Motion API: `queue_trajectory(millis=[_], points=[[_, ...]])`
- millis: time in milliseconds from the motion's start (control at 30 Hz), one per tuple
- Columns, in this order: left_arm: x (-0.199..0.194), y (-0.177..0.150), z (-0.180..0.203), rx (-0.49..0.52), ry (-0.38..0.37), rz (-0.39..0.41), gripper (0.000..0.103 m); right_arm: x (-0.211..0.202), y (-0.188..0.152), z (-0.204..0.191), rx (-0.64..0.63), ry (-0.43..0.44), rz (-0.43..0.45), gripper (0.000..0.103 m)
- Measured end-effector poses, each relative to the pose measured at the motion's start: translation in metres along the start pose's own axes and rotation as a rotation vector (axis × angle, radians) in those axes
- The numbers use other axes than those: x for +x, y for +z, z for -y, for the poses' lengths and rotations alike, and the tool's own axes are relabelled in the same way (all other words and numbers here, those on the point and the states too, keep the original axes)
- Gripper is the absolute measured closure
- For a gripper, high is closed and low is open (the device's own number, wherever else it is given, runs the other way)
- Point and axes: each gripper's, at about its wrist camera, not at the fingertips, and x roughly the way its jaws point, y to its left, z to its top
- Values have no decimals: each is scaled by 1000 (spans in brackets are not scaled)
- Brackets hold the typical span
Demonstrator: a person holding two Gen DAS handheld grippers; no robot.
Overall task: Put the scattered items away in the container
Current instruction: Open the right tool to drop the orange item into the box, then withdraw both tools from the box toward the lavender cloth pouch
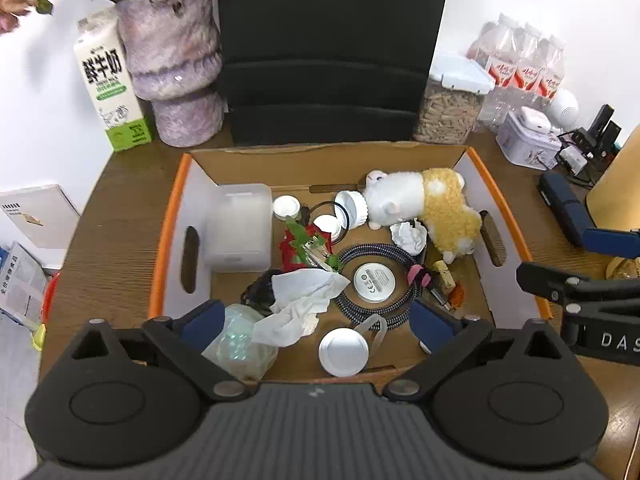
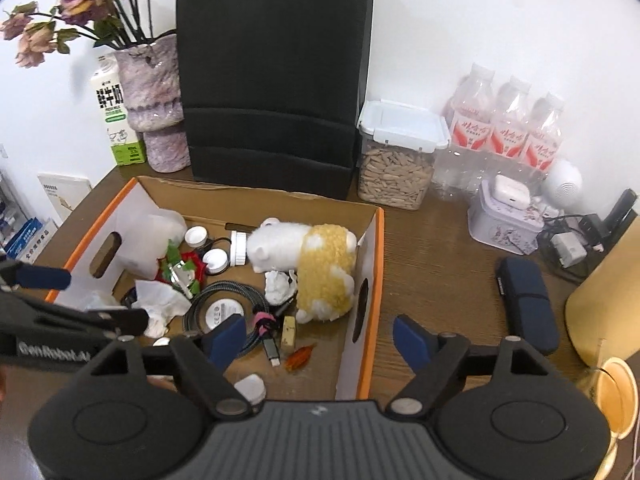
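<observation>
An orange-edged cardboard box holds a plush toy, a coiled cable with a white puck, tissue, crumpled paper, white caps, a round silver lid and a clear plastic tub. My left gripper is open and empty over the box's near edge. My right gripper is open and empty, straddling the box's right wall. A dark blue case lies on the table right of the box.
Behind the box stand a black paper bag, a purple vase, a milk carton, a jar of seeds, water bottles and a small tin. A charger and cables lie far right.
</observation>
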Motion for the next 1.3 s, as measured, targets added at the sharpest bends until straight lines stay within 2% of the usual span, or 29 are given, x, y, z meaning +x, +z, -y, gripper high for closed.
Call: queue_trajectory(millis=[133,400,600,700,800,867,967,1033,1100,1200,1300], points=[[-26,-6,-4,-5,7,39,0,-20,-6,-1,6,9,13,18],[-72,-23,-16,-3,9,101,0,-58,-27,-5,-6,16,34,15],[-104,-66,-40,-46,-11,151,0,-89,-57,-2,9,35,70,14],[-125,-100,-53,-58,-29,213,0,-114,-87,-9,15,68,137,12],[-145,-141,-64,-62,-14,322,0,-137,-124,-21,-9,123,209,9],[-157,-171,-70,-100,15,388,0,-152,-148,-31,-21,129,252,9],[-169,-217,-74,-136,8,447,0,-177,-192,-45,-28,122,329,7],[-171,-246,-73,-115,6,473,0,-191,-222,-53,-36,135,381,3],[-167,-273,-69,-98,41,496,0,-201,-251,-59,-15,132,418,2],[-154,-299,-61,-92,109,468,0,-203,-287,-64,28,100,447,2],[-148,-314,-52,-59,97,441,0,-197,-316,-64,83,95,467,2]])
